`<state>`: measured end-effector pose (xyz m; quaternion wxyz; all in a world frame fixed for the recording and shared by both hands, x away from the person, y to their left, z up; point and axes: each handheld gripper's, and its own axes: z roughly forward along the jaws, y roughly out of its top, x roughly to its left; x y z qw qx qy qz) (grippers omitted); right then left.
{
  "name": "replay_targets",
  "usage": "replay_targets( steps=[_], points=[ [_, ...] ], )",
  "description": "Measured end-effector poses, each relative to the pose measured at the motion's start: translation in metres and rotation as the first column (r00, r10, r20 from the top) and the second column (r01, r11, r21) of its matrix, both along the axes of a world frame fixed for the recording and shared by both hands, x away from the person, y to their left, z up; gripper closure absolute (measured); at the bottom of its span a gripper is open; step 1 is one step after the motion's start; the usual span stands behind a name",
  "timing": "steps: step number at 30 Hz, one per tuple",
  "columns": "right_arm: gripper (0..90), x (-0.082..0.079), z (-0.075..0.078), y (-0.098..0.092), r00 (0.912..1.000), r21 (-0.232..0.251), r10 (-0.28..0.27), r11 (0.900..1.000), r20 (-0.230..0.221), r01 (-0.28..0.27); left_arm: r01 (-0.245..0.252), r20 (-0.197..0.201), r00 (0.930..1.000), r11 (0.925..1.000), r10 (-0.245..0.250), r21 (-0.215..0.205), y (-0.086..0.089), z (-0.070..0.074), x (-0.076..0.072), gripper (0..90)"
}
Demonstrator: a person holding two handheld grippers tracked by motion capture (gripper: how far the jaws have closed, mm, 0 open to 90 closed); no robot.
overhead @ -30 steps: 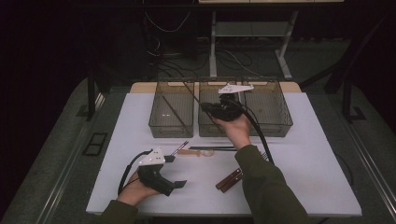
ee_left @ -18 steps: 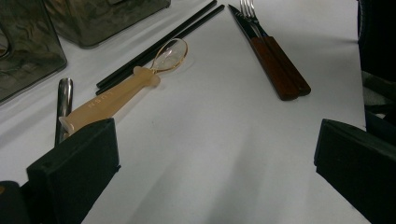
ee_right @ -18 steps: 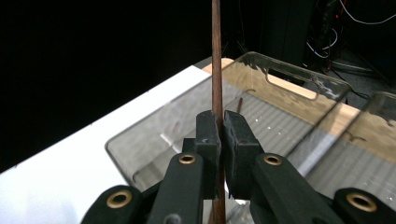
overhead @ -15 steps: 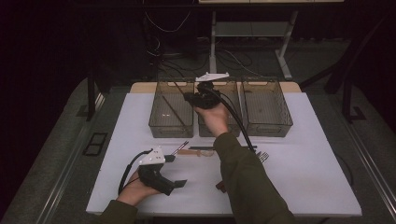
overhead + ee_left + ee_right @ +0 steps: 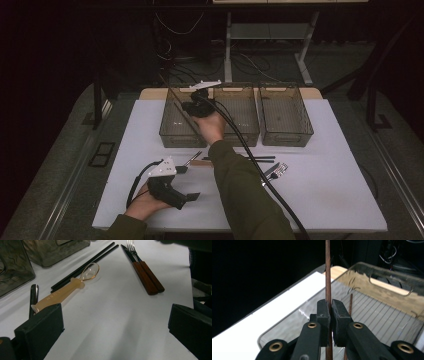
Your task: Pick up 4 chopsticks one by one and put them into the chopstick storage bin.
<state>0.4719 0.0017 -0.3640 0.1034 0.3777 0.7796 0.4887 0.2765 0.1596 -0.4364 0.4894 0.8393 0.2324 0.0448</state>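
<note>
high view: the person's right arm reaches forward across the white bench (image 5: 325, 165), sleeve running up from the bottom edge, hand raised over the left bin (image 5: 181, 117) of three smoky clear bins at the far side. the right gripper (image 5: 196, 106) sits in that hand, its white plate on top and its cable trailing back along the forearm. a thin brown chopstick (image 5: 172, 97) slants up and to the left from it over the bin.

in the right gripper view the jaws are pressed almost together, pinching the chopstick (image 5: 328, 275), which stands upright between the pads and runs out of the top of the picture. a second brown stick (image 5: 350, 305) lies inside the bin behind them.

the left hand rests low at the near left of the bench, holding the left gripper (image 5: 186, 184) level, pointing right. in the left gripper view its jaws stand wide apart with nothing between them. ahead of them lie a translucent spoon (image 5: 65, 289), black chopsticks (image 5: 85, 265) and a wooden-handled knife and fork (image 5: 145, 272).
</note>
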Motion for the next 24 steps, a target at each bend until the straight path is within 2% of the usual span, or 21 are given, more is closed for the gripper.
replay_targets(
  steps=[4,10,13,15,17,20,24],
  points=[
    [85.1,0.003,-0.012,0.003,0.9991,-0.029,-0.018,0.999,-0.038,0.017,0.006,0.0,1.0,1.0,-0.006,0.004,0.0,0.0,0.0,0.0],
    [84.3,0.003,-0.021,0.004,0.9953,-0.123,-0.046,0.992,-0.086,0.035,0.005,-0.004,1.0,1.0,-0.005,0.005,-0.001,0.0,0.0,0.0],
    [73.7,0.003,-0.022,0.004,0.9941,-0.178,-0.064,0.983,-0.088,0.048,0.007,-0.004,1.0,1.0,-0.007,0.005,-0.001,0.0,0.0,0.0],
    [67.8,0.004,-0.022,0.001,0.9928,-0.175,-0.049,0.984,-0.109,0.029,0.007,-0.004,1.0,1.0,-0.007,0.006,-0.001,0.0,0.0,0.0],
    [64.8,0.003,-0.02,-0.001,0.9939,-0.186,-0.041,0.982,-0.102,0.022,0.006,-0.005,1.0,1.0,-0.006,0.005,-0.001,-0.001,0.0,0.0],
    [60.2,0.002,-0.016,-0.004,0.9936,-0.168,-0.022,0.986,-0.11,0.004,0.007,-0.001,1.0,1.0,-0.007,0.006,-0.001,-0.001,0.001,0.0],
    [54.4,-0.003,-0.01,-0.01,0.9958,-0.148,0.006,0.989,-0.091,-0.019,0.007,0.001,1.0,0.9999,-0.007,0.008,0.0,-0.001,0.0,0.0]
  ],
)
